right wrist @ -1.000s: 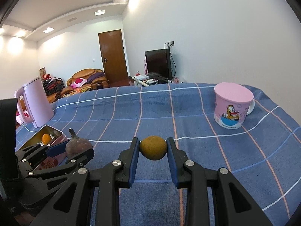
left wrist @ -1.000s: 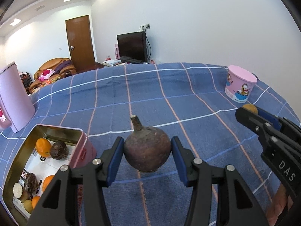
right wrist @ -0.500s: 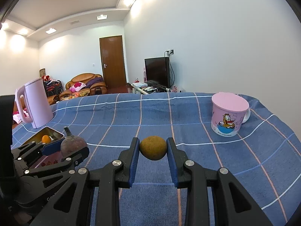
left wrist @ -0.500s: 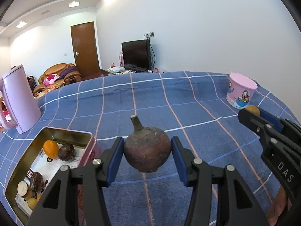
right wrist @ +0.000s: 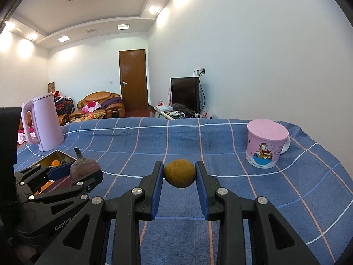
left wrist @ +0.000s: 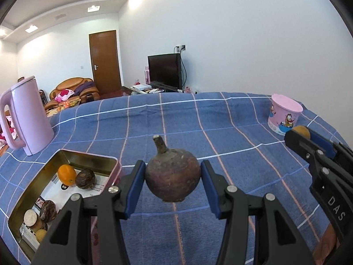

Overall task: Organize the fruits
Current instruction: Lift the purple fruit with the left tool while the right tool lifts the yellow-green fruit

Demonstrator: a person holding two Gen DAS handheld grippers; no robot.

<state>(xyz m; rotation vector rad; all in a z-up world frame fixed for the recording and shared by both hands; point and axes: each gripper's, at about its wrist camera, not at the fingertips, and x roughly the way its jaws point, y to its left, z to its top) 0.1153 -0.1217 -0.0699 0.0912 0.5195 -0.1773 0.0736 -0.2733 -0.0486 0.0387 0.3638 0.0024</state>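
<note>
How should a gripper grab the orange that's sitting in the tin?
Probably from straight above, pinching the orange across its round middle. The tin has upright walls all round, so a sideways reach looks blocked. A dark brown fruit sits right against its one side, so the fingers would best straddle the other two sides, which look free.

Bright, even light from glowing ceiling lights [right wrist: 123, 26] washes the white walls, everything stays sharp, and fisheye distortion bends the edges into dark vignetted corners.
</note>
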